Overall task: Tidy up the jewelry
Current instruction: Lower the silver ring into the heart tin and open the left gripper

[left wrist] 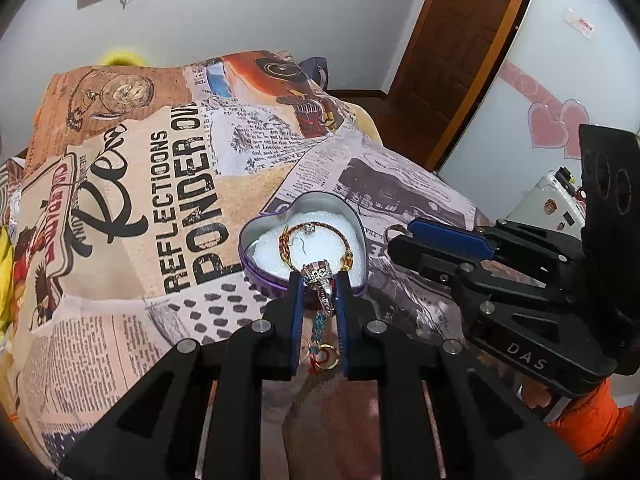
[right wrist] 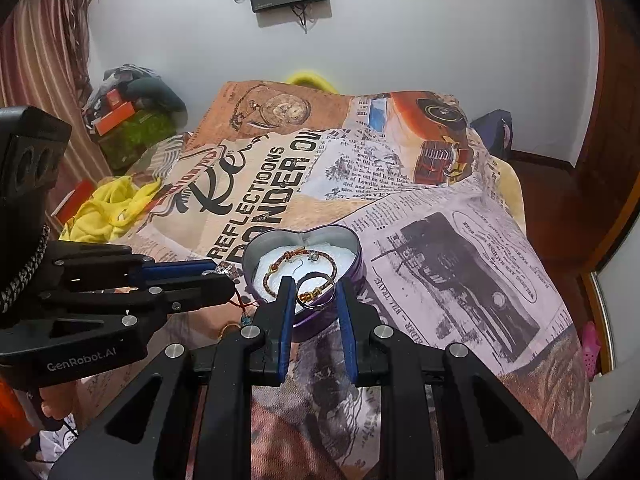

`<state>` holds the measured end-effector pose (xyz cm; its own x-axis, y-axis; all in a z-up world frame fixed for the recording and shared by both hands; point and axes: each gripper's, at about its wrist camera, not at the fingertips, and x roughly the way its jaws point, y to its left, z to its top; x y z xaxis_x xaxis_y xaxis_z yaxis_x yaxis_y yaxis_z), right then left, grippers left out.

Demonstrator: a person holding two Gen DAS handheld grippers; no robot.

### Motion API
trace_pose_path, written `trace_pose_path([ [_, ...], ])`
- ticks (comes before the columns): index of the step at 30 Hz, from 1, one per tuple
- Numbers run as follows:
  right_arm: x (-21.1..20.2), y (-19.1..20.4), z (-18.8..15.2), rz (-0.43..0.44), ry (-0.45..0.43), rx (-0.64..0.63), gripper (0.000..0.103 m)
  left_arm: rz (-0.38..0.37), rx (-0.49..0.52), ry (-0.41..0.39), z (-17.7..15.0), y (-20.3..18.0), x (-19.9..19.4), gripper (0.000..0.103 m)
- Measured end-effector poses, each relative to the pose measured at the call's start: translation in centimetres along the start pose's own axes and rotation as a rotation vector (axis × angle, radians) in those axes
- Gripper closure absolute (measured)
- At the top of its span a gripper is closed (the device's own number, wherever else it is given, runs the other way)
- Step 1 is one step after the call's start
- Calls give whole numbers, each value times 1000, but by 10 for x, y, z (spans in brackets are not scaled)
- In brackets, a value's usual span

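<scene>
A purple heart-shaped tin (left wrist: 256,236) (right wrist: 256,252) with white foam lies open on the printed cloth. A beaded bracelet (left wrist: 320,230) (right wrist: 280,264) lies inside it. My left gripper (left wrist: 318,280) (right wrist: 224,270) is shut on a silver ornate ring (left wrist: 318,276) at the tin's near rim. My right gripper (right wrist: 314,290) (left wrist: 394,236) holds a thin silver ring (right wrist: 316,292) between its fingers over the tin's near edge. A blue bead string and a gold ring (left wrist: 326,356) lie on the cloth under my left gripper.
The printed newspaper-pattern cloth (left wrist: 160,184) (right wrist: 460,248) covers a raised surface. Yellow fabric (right wrist: 108,208) and boxes lie at the left. A wooden door (left wrist: 456,52) and a white door with pink hearts (left wrist: 556,124) stand at the right.
</scene>
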<state>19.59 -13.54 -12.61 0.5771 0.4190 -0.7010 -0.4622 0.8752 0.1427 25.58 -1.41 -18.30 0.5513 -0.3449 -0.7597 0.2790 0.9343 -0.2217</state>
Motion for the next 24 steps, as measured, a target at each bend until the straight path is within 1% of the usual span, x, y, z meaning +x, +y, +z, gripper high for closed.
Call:
trace_pose_path([
  [7, 11, -4, 7, 5, 5, 4, 84, -19, -11, 20, 6, 7, 15, 89],
  [14, 21, -3, 12, 12, 20, -16, 84, -21, -6, 26, 11, 8, 24, 89],
  [20, 30, -6, 15, 22, 34, -5, 84, -14, -14, 45, 12, 12, 34, 89],
  [24, 32, -8, 16, 28, 40, -1, 84, -16, -20, 42, 13, 15, 36, 89],
])
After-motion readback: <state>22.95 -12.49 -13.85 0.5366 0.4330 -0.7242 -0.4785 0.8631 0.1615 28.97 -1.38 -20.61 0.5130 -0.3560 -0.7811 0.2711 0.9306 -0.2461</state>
